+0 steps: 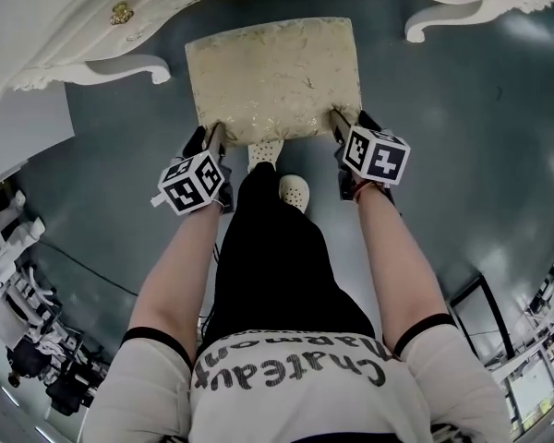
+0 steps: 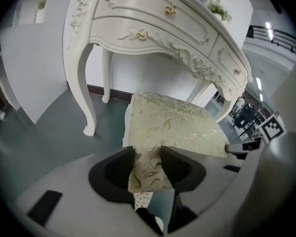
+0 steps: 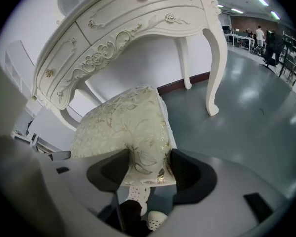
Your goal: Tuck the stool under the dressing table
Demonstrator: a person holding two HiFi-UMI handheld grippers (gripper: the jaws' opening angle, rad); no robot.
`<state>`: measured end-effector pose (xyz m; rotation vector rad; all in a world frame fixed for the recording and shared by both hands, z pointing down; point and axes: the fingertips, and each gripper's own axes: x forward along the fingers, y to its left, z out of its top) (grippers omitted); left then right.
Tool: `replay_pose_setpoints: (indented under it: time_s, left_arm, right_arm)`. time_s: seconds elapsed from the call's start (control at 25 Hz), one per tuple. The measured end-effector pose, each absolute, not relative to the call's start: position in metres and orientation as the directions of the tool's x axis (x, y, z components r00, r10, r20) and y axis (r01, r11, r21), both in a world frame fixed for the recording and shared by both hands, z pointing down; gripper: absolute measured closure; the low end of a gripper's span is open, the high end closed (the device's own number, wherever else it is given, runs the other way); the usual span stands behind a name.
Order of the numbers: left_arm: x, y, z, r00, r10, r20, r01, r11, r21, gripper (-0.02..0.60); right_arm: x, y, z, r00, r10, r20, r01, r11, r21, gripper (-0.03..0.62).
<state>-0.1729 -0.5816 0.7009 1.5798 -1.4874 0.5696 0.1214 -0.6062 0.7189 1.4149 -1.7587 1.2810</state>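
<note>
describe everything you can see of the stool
The stool shows a rectangular padded seat in cream-gold fabric with a shiny leaf pattern; its legs are hidden. Level over the dark floor, its far edge is near the white dressing table. The left gripper and right gripper clamp its near corners.

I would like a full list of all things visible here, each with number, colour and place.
floor: one, grey-green, under everything
dressing table: one, cream-white, gold knobs, at the far side
stool: one, cream-gold floral, just before the dressing table
shoes: two, white, by the stool's near edge
left gripper: one, grey, black pads, shut on the stool's near left corner
right gripper: one, same colours, shut on its near right corner
</note>
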Motion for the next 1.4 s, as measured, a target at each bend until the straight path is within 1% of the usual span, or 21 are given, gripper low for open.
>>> replay_pose_setpoints:
  time_s: [0.08, 0.16, 0.36, 0.68, 1.04, 1.4]
  left_arm:
    - [-0.176, -0.585, 0.702, 0.139, -0.55, 0.824, -0.967, 0.105, 0.233, 0.403]
    - [-0.18, -0.594, 0.703, 0.124, -0.569, 0.813, -0.965, 0.121, 0.232, 0.405]
    - [-0.183, -0.627, 0.704, 0.181, -0.619, 0.765, -0.958, 0.065, 0.279, 0.405]
    - [-0.183, -0.682, 0.699, 0.172, -0.667, 0.724, -0.961, 0.048, 0.273, 0.405]
    - [-0.19, -0.742, 0.696, 0.141, -0.79, 0.596, -0.957, 0.045, 0.285, 0.405]
    - [-0.192, -0.785, 0.695, 0.15, -0.851, 0.504, -0.957, 0.004, 0.292, 0.405]
  right_arm:
    - [0.117, -0.606, 0.721, -0.306, -0.43, 0.85, -0.94, -0.008, -0.342, 0.315]
    - [0.113, -0.612, 0.722, -0.304, -0.441, 0.845, -0.938, -0.015, -0.345, 0.316]
    - [0.111, -0.638, 0.721, -0.277, -0.501, 0.82, -0.941, -0.031, -0.337, 0.316]
    - [0.111, -0.69, 0.713, -0.241, -0.627, 0.741, -0.945, -0.023, -0.327, 0.316]
    - [0.105, -0.755, 0.709, -0.274, -0.729, 0.628, -0.936, 0.051, -0.349, 0.316]
    - [0.104, -0.798, 0.707, -0.273, -0.81, 0.519, -0.933, 0.09, -0.35, 0.316]
